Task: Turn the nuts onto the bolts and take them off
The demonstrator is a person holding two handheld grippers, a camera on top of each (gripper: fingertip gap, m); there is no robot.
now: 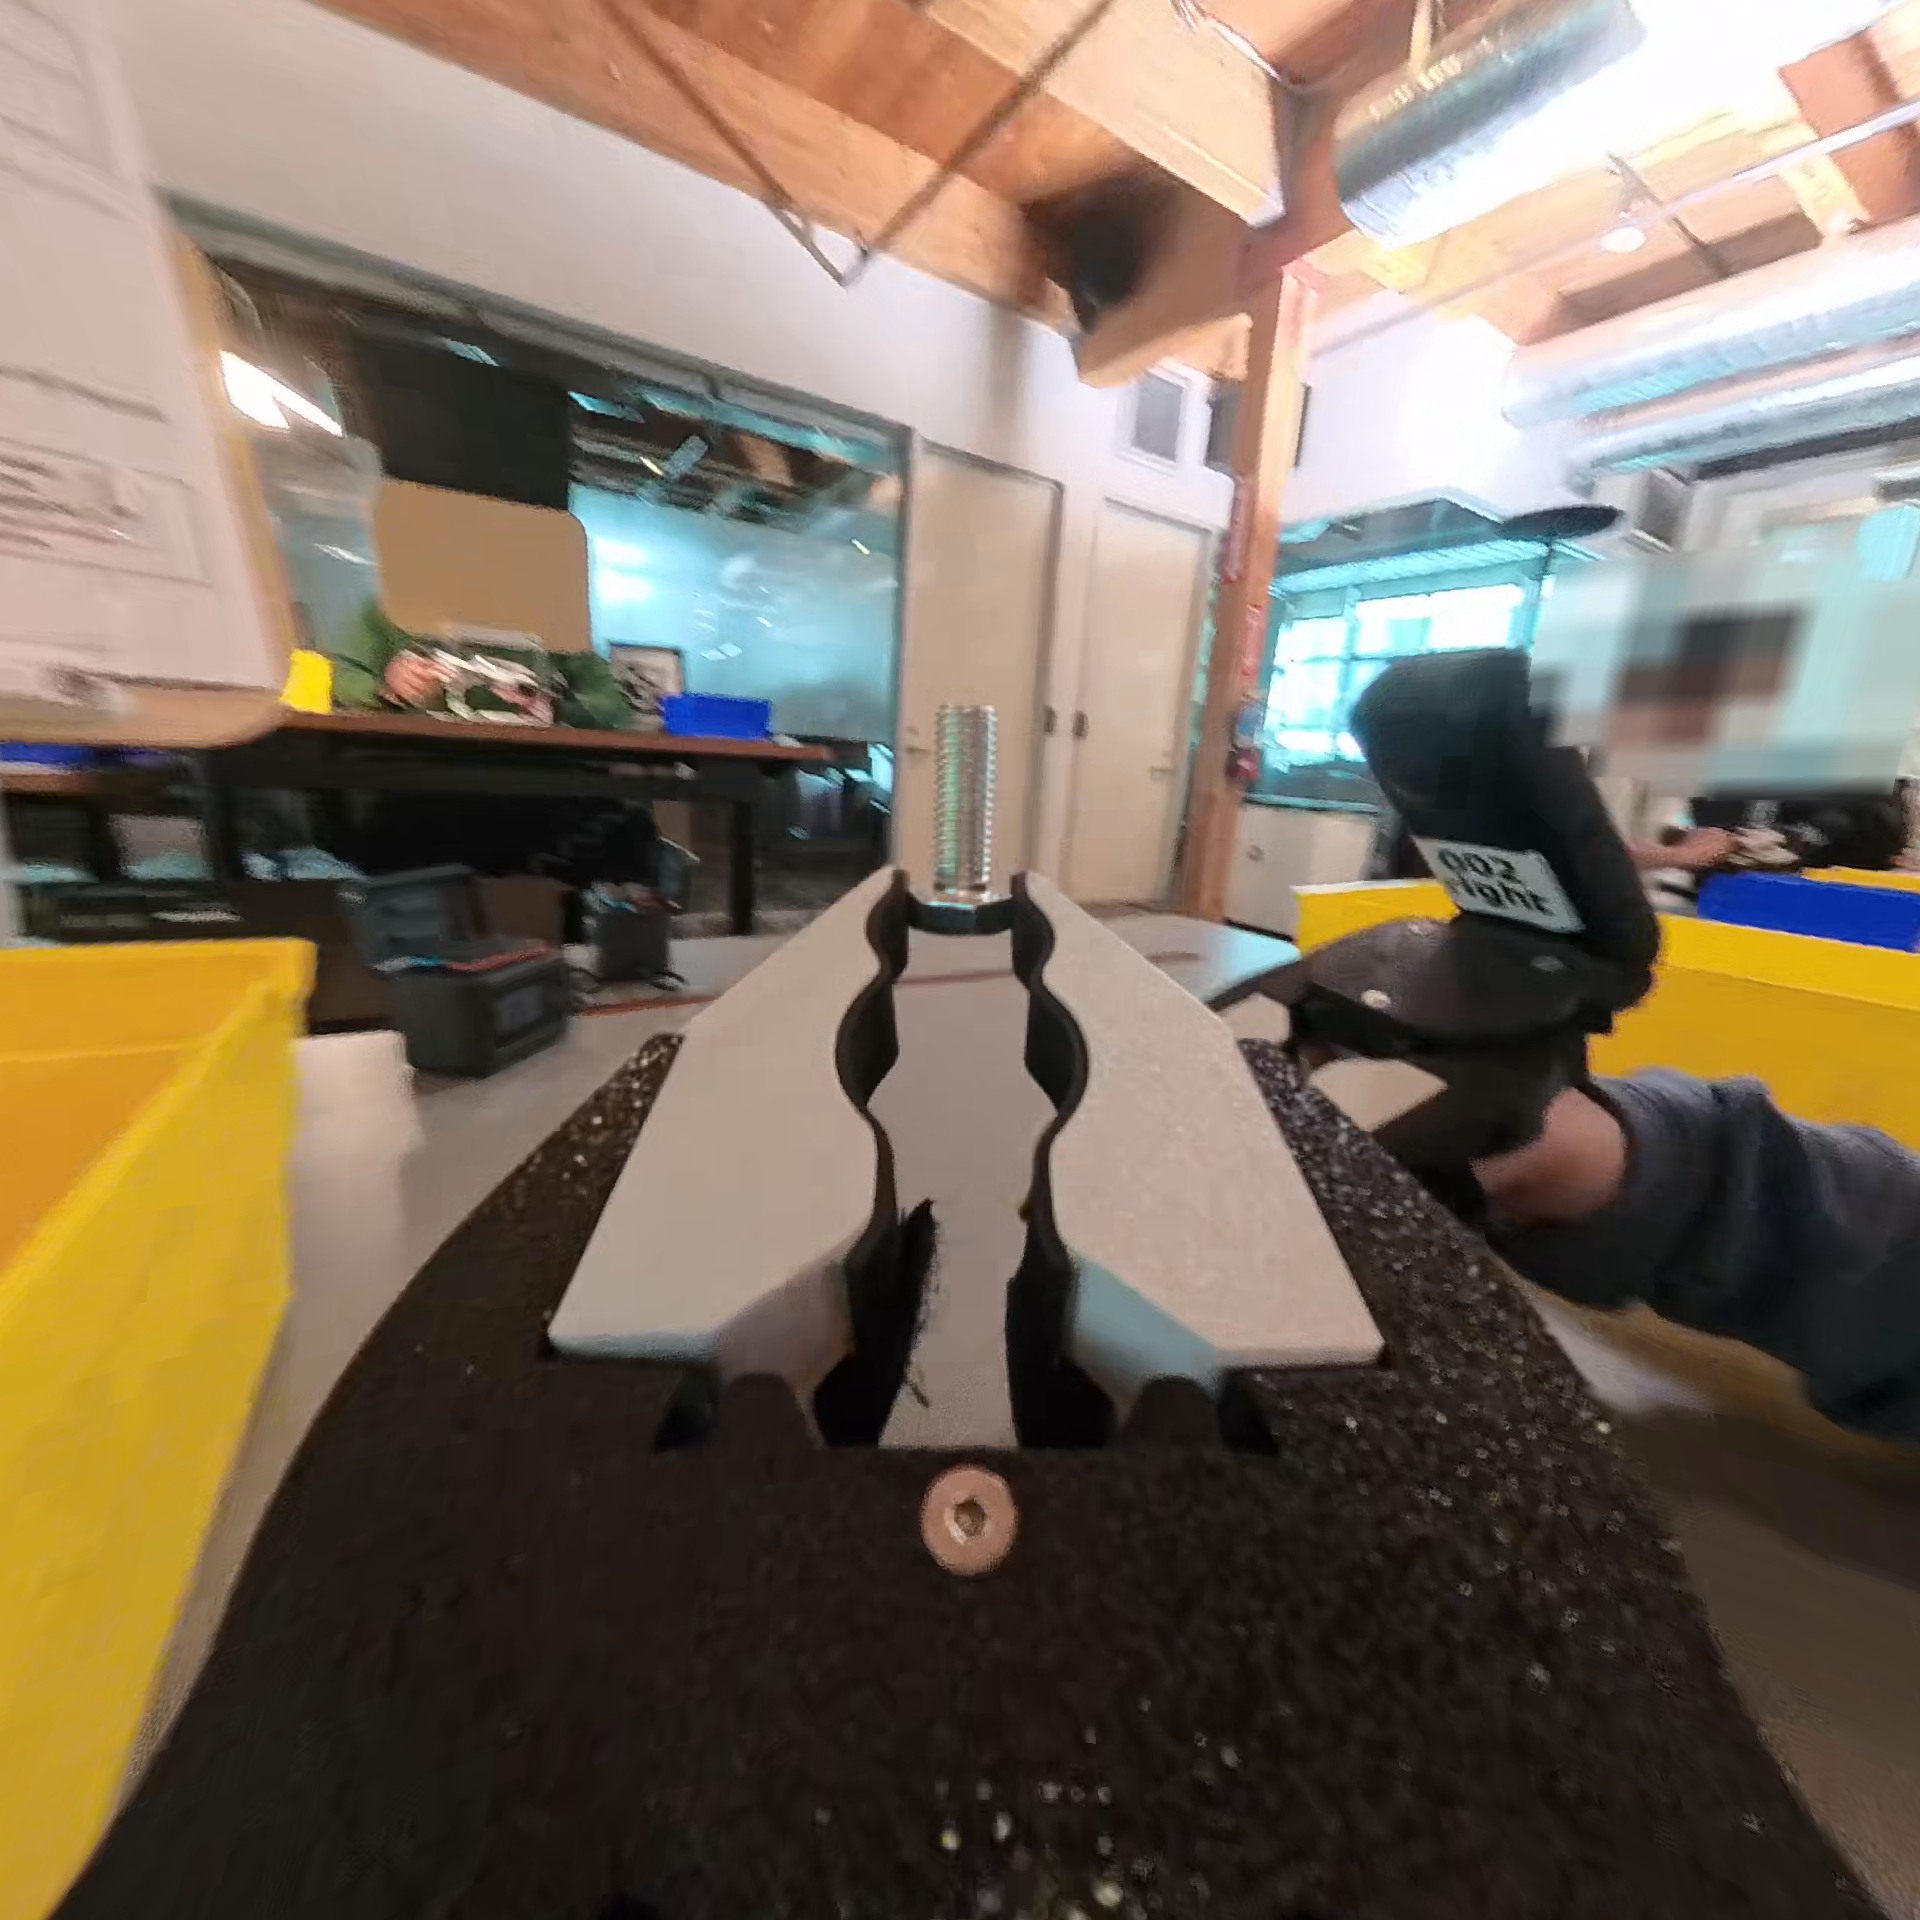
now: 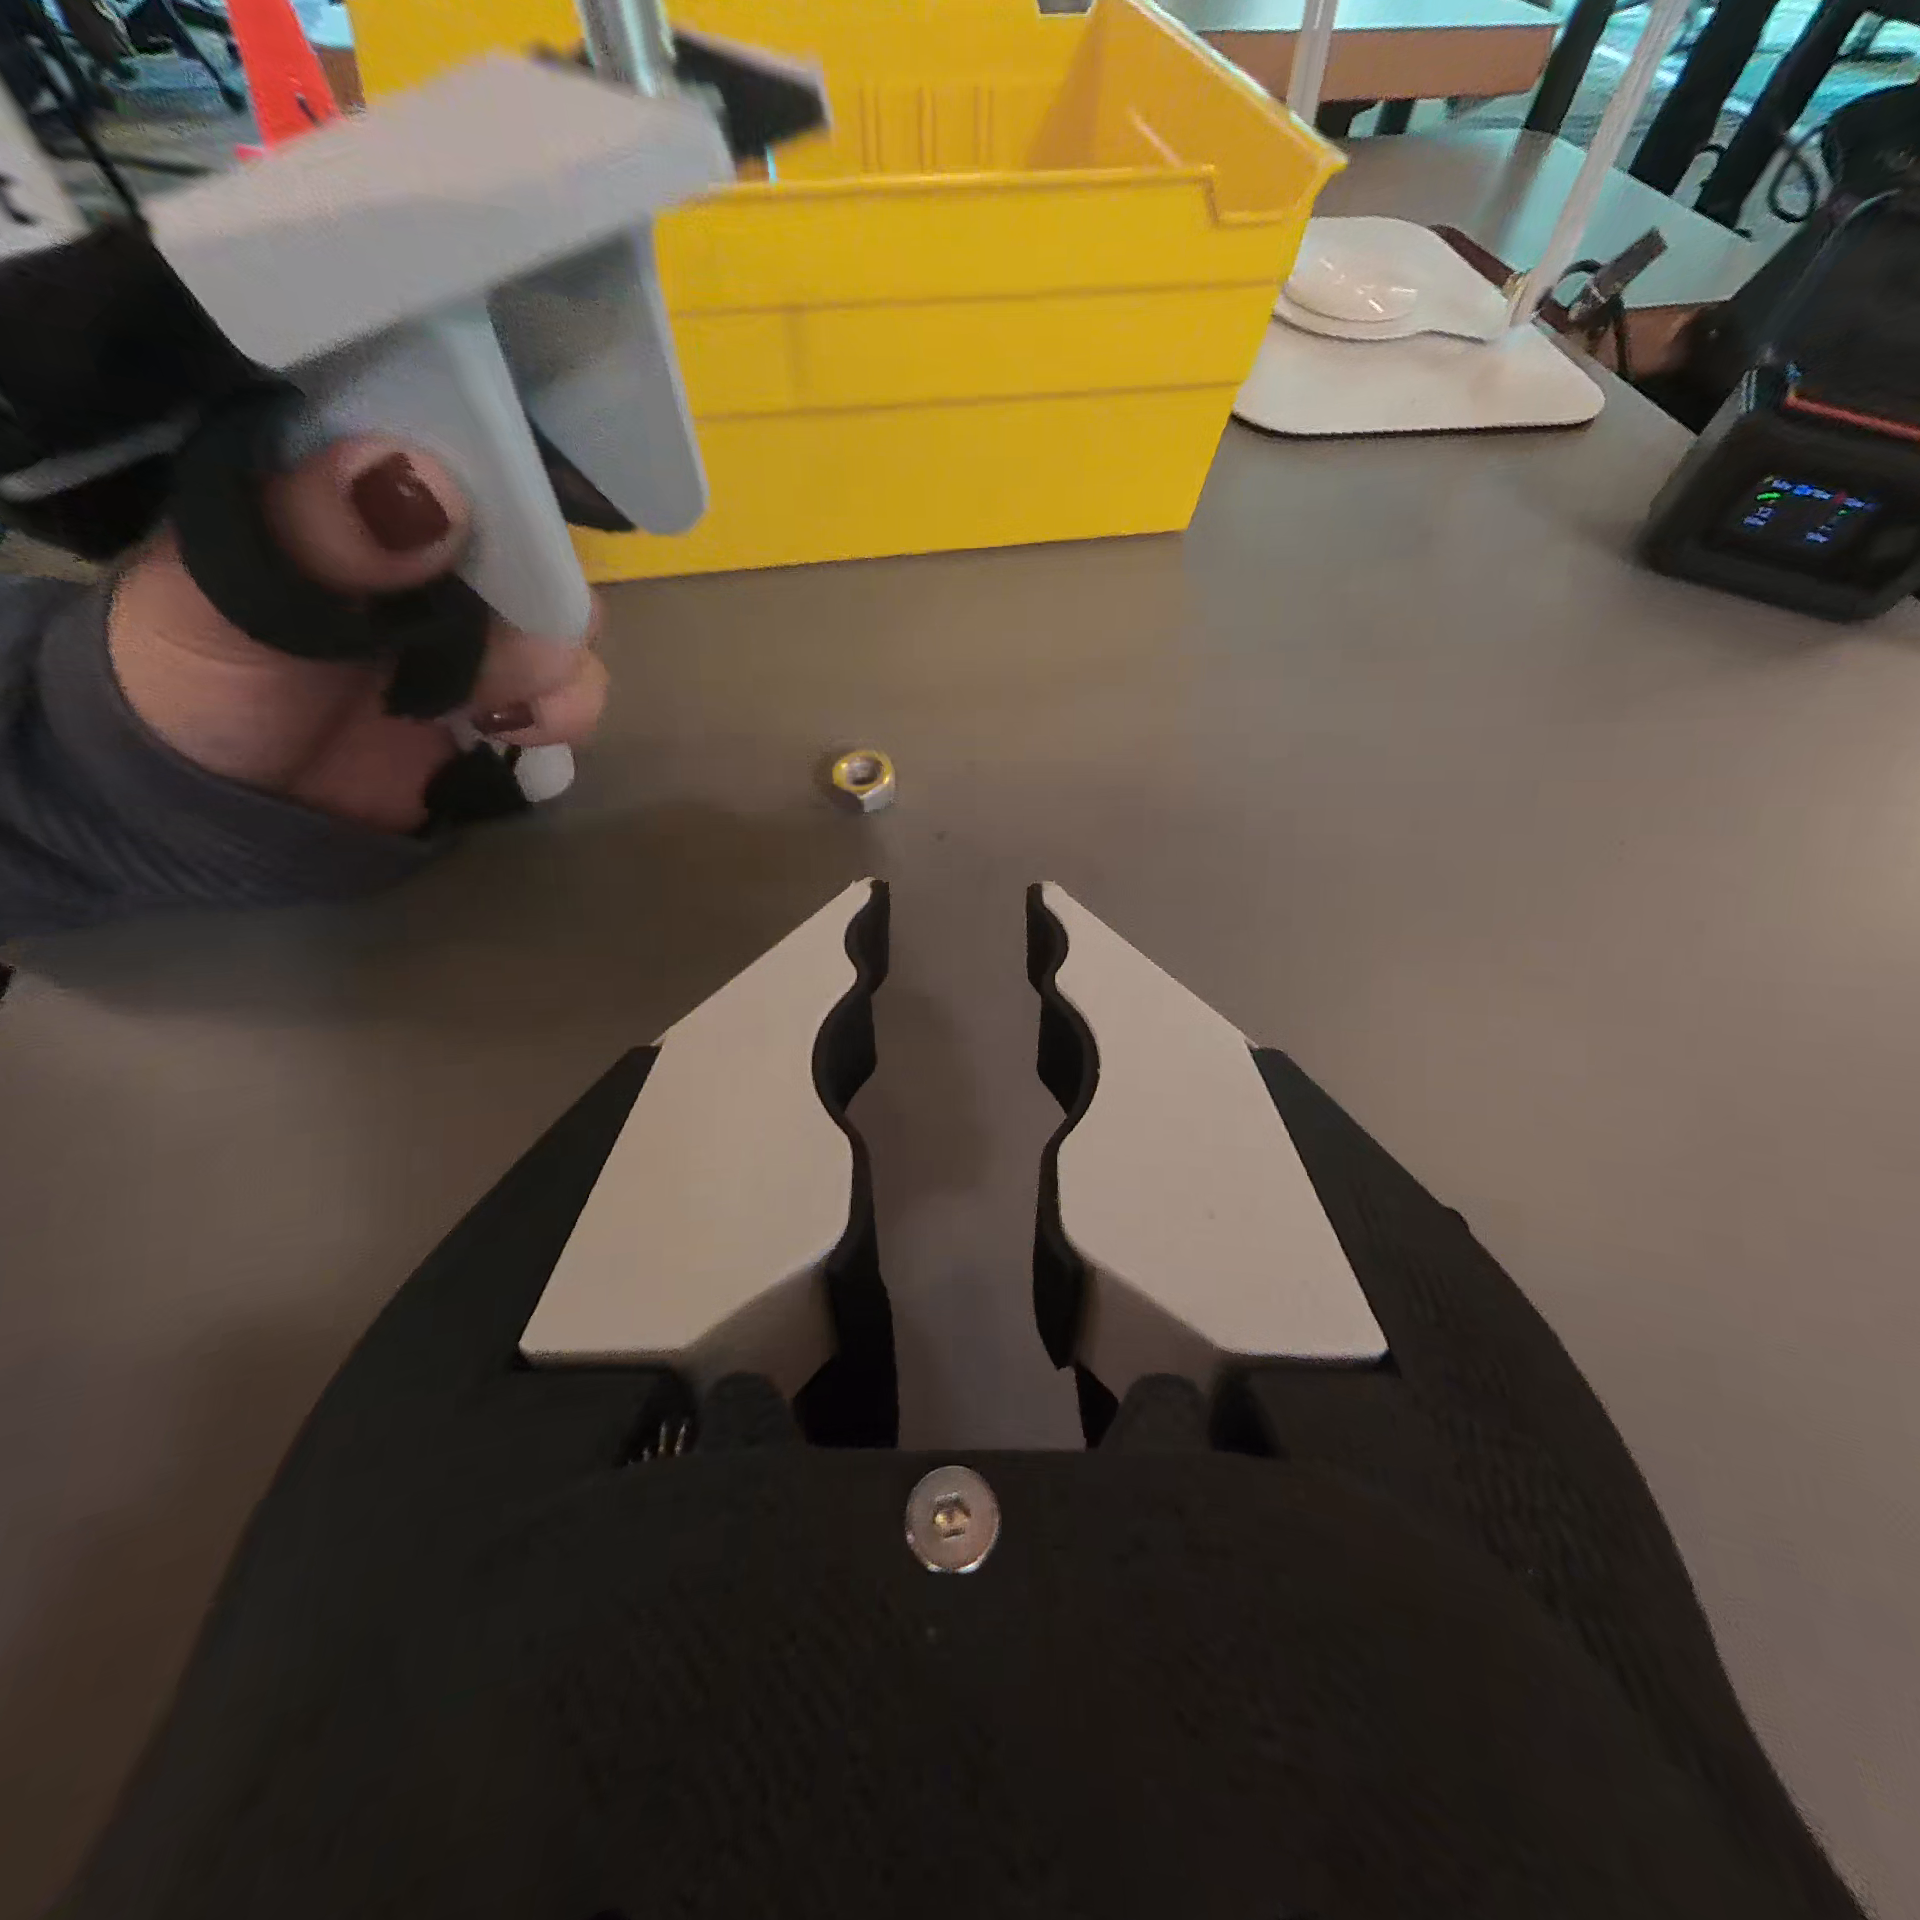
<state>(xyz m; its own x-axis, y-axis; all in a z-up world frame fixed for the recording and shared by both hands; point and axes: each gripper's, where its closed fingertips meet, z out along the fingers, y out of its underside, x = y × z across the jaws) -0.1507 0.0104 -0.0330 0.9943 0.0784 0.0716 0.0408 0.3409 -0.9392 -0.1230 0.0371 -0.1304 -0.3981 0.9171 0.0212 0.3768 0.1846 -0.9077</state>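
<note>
In the left wrist view my left gripper [image 1: 961,902] is shut on the hex head of a silver bolt [image 1: 964,800], whose threaded shaft stands upright above the fingertips. No nut is on the bolt. In the right wrist view a silver hex nut [image 2: 863,777] lies flat on the grey table [image 2: 1351,831], a short way ahead of my right gripper [image 2: 956,899], which is open and empty, tips just above the table. The left gripper [image 2: 665,135] also shows at the upper left of the right wrist view, raised, with the bolt shaft [image 2: 623,42] partly visible at the top edge.
A yellow bin [image 2: 935,343] stands behind the nut. A white lamp base [image 2: 1413,332] and a black device with a small screen [image 2: 1797,520] sit at the right. In the left wrist view another yellow bin [image 1: 125,1195] is at the left, and the right gripper's body [image 1: 1496,935] at the right.
</note>
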